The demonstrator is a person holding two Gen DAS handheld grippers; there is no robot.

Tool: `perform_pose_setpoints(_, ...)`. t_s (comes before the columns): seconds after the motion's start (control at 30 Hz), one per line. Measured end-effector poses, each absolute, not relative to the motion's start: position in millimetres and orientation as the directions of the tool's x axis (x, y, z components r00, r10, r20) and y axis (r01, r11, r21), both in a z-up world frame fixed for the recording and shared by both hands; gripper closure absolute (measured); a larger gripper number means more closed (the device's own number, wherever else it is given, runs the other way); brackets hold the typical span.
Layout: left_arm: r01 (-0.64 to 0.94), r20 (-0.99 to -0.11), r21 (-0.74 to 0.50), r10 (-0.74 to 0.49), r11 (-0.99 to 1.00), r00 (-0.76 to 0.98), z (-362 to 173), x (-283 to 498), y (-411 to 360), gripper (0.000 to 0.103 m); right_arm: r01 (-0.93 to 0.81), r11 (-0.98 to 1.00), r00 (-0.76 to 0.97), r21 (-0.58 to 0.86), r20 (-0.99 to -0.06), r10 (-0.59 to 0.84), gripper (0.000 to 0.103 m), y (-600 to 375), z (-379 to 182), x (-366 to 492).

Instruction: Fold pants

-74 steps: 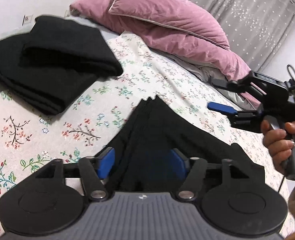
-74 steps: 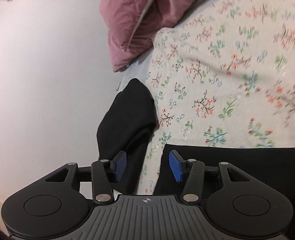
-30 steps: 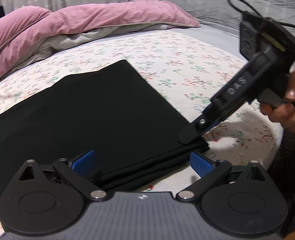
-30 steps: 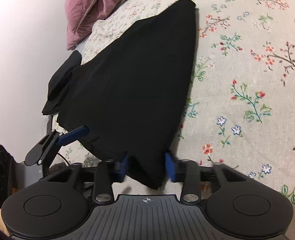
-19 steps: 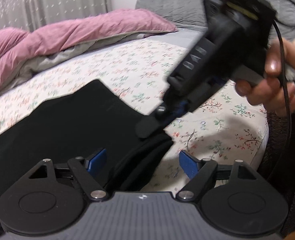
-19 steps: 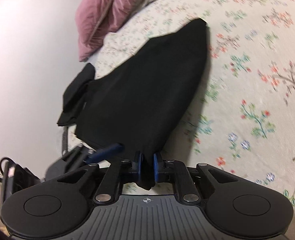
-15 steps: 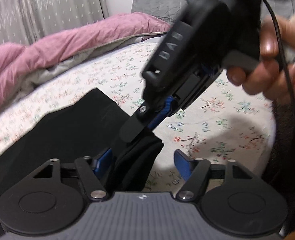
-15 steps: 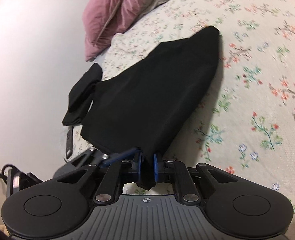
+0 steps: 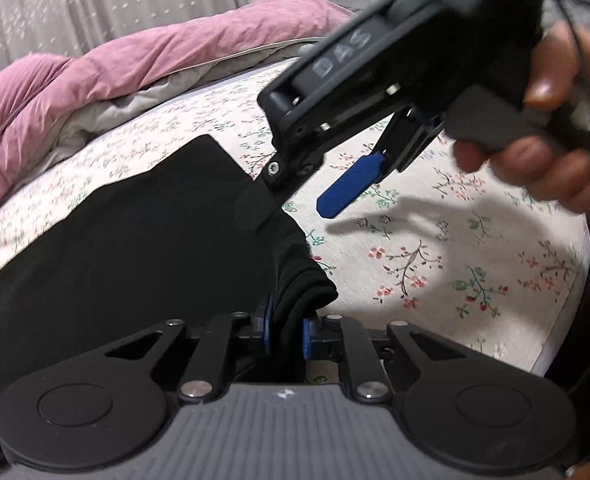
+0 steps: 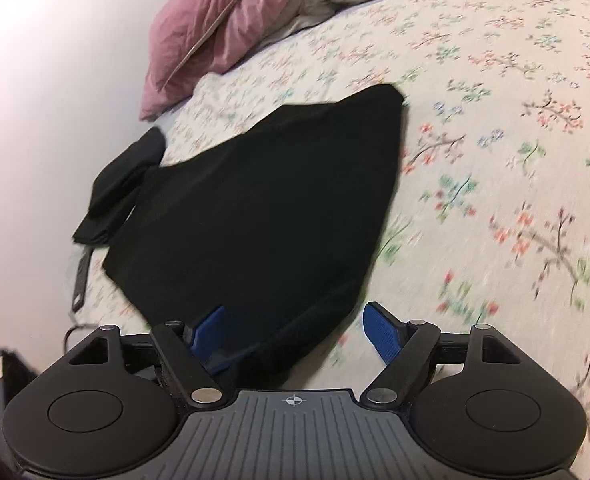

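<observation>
We note the black knit pants (image 9: pixel 135 248) lying flat on the floral-print bed sheet (image 9: pixel 435 280), already doubled into a broad slab with one tapered end toward the pink velvet pillow (image 10: pixel 223 28). The left hand-held gripper (image 9: pixel 285 334) is clamped on a bunched corner of the near edge, blue pads pressing thick layered cloth. The right hand-held gripper (image 10: pixel 291 330) stands spread wide, its blue ribbed pads either side of the near corner, gripping nothing. We judge the step in hand to be taking up the near end for the next fold across. The next move probably calls for the right one to close on its corner level with the left, so both lift evenly. The fabric reads matte, soft and limp; stacked layers may slip apart if pinched shallowly. A second folded black garment (image 10: pixel 123 188) sits at the bed's edge by the white wall (image 10: pixel 47 100).
</observation>
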State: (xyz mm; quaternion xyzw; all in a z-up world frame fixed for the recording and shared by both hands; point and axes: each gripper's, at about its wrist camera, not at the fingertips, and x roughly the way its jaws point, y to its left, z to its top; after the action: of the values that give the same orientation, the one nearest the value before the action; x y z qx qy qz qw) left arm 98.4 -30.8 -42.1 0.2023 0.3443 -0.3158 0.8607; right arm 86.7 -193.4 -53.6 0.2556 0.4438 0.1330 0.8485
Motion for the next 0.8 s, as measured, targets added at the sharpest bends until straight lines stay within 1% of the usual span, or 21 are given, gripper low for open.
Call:
perform_pose_setpoints(0.2,0.651,-0.711,0.078,-0.416,0.755,0.567,-39.6,100.6,-27.6,0.068,0.036,0.845,0.619,0.534,-0.676,0.401,0.026,-207.7,-69.4,123.0)
perform_pose_setpoints(0.47,0.583,-0.704,-0.05,-0.443,0.811,0.555,-33.2,109.1,-17.2,0.068,0.055,0.827,0.695,0.56,-0.616,0.371,0.026,-221.8,-79.0,177.1)
perform_pose_setpoints(0.57,0.564,-0.697,-0.084,-0.453,0.821,0.556,-30.9,110.1,-11.6,0.069,0.07,0.823,0.717,0.564,-0.601,0.351,0.028,-228.1,-81.0,194.0)
perform_pose_setpoints(0.63,0.549,-0.696,-0.116,-0.463,0.827,0.55,-30.6,112.6,-9.1,0.069,0.086,0.814,0.73,0.574,-0.593,0.341,0.036,-233.2,-81.8,202.7)
perform_pose_setpoints(0.7,0.536,-0.694,-0.144,-0.471,0.832,0.544,-30.9,113.1,-7.0,0.069,0.109,0.809,0.737,0.577,-0.593,0.324,0.047,-239.5,-83.2,210.3)
perform_pose_setpoints(0.73,0.532,-0.693,-0.154,-0.475,0.833,0.542,-30.8,113.5,-5.7,0.069,0.117,0.806,0.739,0.579,-0.593,0.319,0.05,-242.2,-84.1,214.2)
perform_pose_setpoints(0.8,0.523,-0.69,-0.174,-0.483,0.834,0.54,-29.8,109.9,-2.8,0.069,0.133,0.809,0.738,0.572,-0.602,0.304,0.067,-245.7,-85.5,220.1)
